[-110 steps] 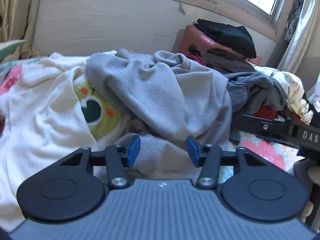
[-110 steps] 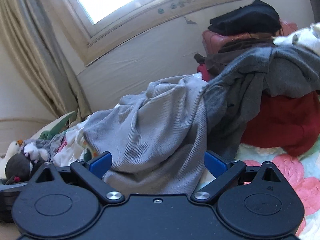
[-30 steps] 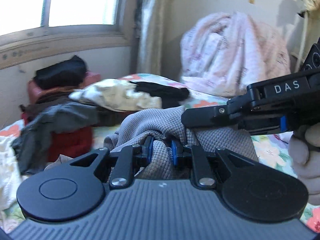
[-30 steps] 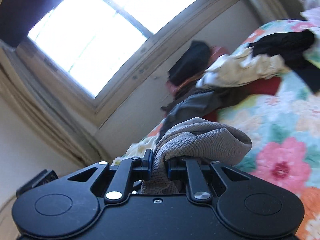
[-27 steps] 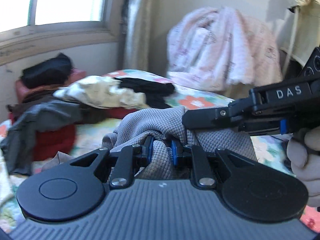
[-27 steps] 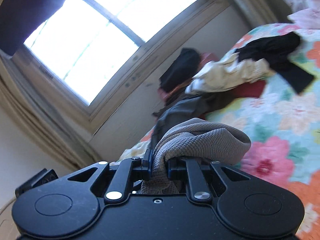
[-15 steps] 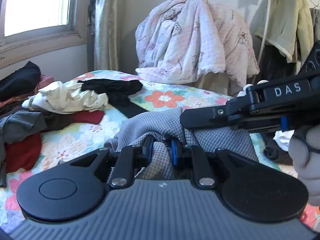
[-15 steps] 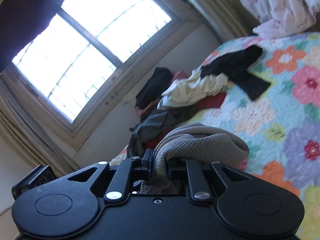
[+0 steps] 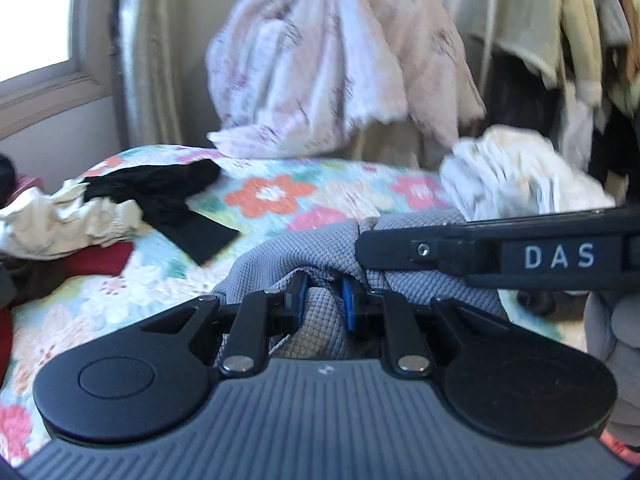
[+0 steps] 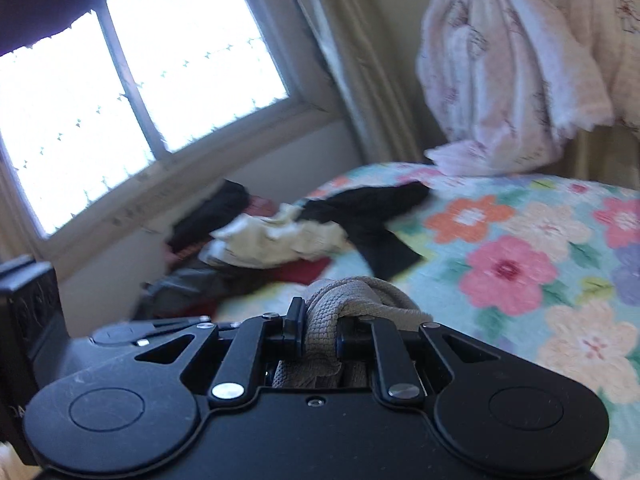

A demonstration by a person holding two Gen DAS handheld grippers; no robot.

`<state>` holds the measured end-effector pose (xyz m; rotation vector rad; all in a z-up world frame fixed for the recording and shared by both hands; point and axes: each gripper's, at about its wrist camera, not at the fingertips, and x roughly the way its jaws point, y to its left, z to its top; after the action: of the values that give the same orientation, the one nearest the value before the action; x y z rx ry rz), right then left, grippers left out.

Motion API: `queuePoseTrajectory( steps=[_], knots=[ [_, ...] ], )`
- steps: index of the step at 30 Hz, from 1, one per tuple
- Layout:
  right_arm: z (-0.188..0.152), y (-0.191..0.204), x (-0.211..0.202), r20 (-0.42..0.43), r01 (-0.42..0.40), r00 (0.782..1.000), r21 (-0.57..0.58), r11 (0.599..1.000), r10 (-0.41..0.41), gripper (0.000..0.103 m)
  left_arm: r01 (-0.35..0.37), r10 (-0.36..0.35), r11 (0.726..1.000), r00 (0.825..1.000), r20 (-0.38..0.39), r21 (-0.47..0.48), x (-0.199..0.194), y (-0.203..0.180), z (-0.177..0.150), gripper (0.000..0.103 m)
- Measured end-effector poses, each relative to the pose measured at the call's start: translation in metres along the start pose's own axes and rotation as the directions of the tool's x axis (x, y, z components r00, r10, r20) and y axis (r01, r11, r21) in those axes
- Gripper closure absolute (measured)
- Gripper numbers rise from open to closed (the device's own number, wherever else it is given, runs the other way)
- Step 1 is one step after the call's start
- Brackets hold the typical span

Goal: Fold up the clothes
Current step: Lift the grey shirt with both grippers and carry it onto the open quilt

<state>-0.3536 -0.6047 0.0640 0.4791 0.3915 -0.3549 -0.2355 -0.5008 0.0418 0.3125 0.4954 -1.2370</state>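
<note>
A grey waffle-knit garment (image 9: 280, 256) is held up above the floral bedspread (image 9: 272, 196). My left gripper (image 9: 323, 300) is shut on a bunched fold of it. My right gripper (image 10: 318, 326) is shut on another bunch of the same garment (image 10: 360, 292). In the left wrist view the right gripper's black body (image 9: 500, 254) reaches in from the right, just past the left one, with the cloth bunched between them. Most of the garment hangs below, out of sight.
A black garment (image 9: 160, 192), a cream one (image 9: 60, 220) and a red one (image 9: 100, 258) lie at the bed's left by the window wall. A pink-white blanket (image 9: 340, 60) is heaped beyond the bed. A white crumpled cloth (image 9: 520, 172) and hanging clothes (image 9: 580, 20) are at right.
Both grippers closed on the grey garment, lifted it off the pile and swung right across the bed. The clothes pile has slid to the left edge of both views.
</note>
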Motion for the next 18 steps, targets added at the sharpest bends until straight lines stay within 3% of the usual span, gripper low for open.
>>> queuePoseTrajectory(
  steps=[4, 8, 12, 14, 15, 18],
  knots=[
    [-0.001, -0.008, -0.002, 0.006, 0.06, 0.998, -0.05, 0.997, -0.06, 0.085, 0.009, -0.01, 0.999, 1.0, 0.023, 0.047, 0.007, -0.016, 0.007, 0.089],
    [0.005, -0.012, -0.02, 0.055, 0.058, 0.997, -0.091, 0.994, -0.053, 0.085, 0.068, -0.072, 0.995, 0.996, 0.05, 0.077, 0.013, -0.02, 0.012, 0.088],
    [-0.004, -0.042, -0.016, 0.004, 0.083, 0.997, -0.054, 0.995, -0.082, 0.086, 0.119, -0.098, 0.981, 0.985, -0.14, 0.153, 0.048, -0.028, 0.005, 0.084],
    [-0.018, -0.064, -0.007, -0.04, 0.143, 0.989, -0.034, 0.989, -0.145, 0.086, 0.147, -0.122, 0.981, 0.974, -0.189, 0.129, 0.06, -0.022, -0.002, 0.082],
    [-0.026, -0.075, -0.001, -0.061, 0.18, 0.982, -0.029, 0.983, -0.181, 0.086, 0.147, -0.124, 0.983, 0.972, -0.198, 0.108, 0.062, -0.014, -0.005, 0.075],
    [-0.047, -0.103, 0.009, -0.127, 0.302, 0.943, -0.065, 0.951, -0.308, 0.087, 0.126, -0.117, 0.991, 0.972, -0.202, 0.034, 0.058, 0.016, -0.014, 0.061]
  ],
)
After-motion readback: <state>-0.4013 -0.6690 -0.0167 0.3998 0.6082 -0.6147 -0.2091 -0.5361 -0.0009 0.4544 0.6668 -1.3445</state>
